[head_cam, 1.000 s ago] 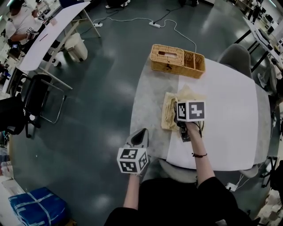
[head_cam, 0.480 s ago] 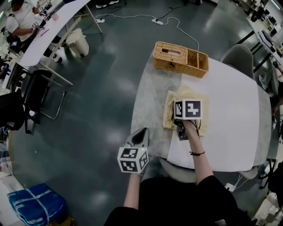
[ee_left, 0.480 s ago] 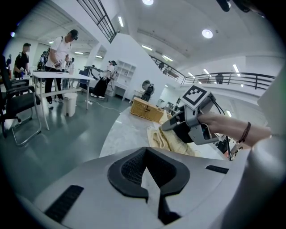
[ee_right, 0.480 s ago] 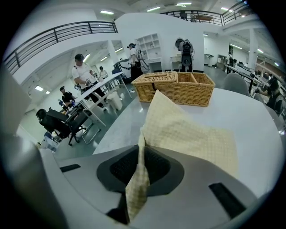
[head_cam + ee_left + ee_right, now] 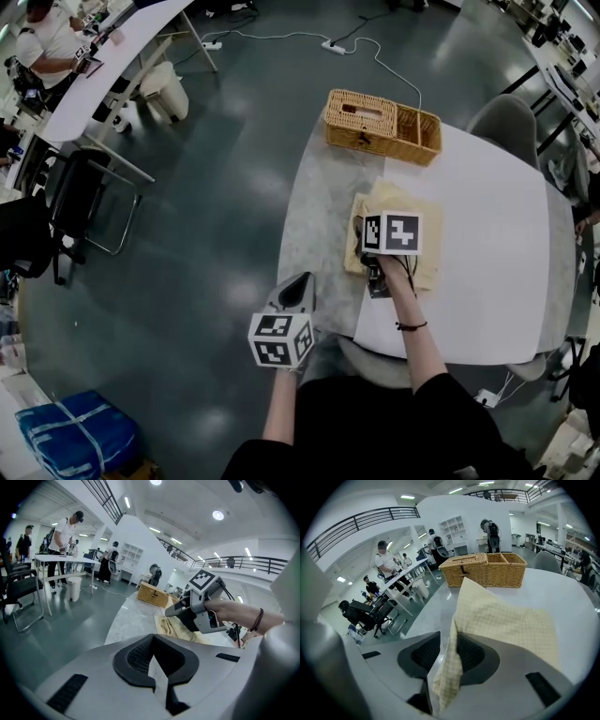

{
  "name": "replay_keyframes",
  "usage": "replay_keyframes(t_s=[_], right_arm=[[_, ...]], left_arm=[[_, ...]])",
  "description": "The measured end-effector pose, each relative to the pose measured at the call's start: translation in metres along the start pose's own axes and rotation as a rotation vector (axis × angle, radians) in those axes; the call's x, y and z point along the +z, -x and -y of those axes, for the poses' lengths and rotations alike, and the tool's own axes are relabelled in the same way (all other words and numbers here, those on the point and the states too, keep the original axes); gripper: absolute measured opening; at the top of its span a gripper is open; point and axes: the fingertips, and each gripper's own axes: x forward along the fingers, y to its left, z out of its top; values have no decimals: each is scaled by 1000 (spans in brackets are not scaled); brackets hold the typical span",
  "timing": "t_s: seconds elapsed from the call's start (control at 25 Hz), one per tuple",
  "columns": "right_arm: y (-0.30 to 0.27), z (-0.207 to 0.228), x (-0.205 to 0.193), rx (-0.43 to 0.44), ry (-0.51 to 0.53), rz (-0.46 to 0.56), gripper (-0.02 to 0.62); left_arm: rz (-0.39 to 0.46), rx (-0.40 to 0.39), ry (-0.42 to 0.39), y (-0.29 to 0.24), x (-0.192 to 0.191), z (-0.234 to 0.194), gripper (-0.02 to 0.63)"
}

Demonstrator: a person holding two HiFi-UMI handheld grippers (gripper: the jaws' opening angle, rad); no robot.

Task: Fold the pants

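Note:
The cream checked pants (image 5: 386,199) lie folded on the white table (image 5: 487,234) near its left edge. My right gripper (image 5: 364,234) is over them, pointing steeply down. In the right gripper view a fold of the pants (image 5: 506,620) hangs between the jaws of the right gripper (image 5: 447,639). Those jaws have just been opening, and the fabric hangs loose against one pad. The left gripper view shows the right gripper (image 5: 176,611) just above the pants (image 5: 176,627). My left gripper (image 5: 295,286) hovers off the table's left side, its tips (image 5: 152,641) shut on nothing.
A wicker basket (image 5: 380,127) with two compartments stands at the table's far left corner, beyond the pants. A grey chair (image 5: 502,117) is at the far side and another seat (image 5: 375,361) at the near edge. The floor lies left of the table.
The right gripper has shifted a little left and toward me over the pants, and more fabric now shows to its right. The left gripper has not moved.

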Motion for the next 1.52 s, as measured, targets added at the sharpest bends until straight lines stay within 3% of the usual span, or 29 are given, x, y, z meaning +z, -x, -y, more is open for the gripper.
replay_keyframes(t_s=[0.36,0.52,0.76,0.92,1.08,1.36,1.52], right_arm=[[5,-3,3,-59,6,82,169],[14,-6,12,-46,7,155,190],[39,-14,20,116,-38,264,182],[61,-11,16,213,3,284,86],[88,-5,11,289,55,320,36],[147,16,-4,436,50,432,20],[184,31,-10,448,46,520,15]], left_arm=[[4,-2,-7,3,-2,7,8],[10,1,-16,7,2,8,8],[28,2,-45,9,14,19,8],[43,-14,-82,8,24,38,8],[62,-23,-111,9,33,59,8],[140,-38,-180,16,56,101,8],[208,-35,-218,24,74,123,8]])
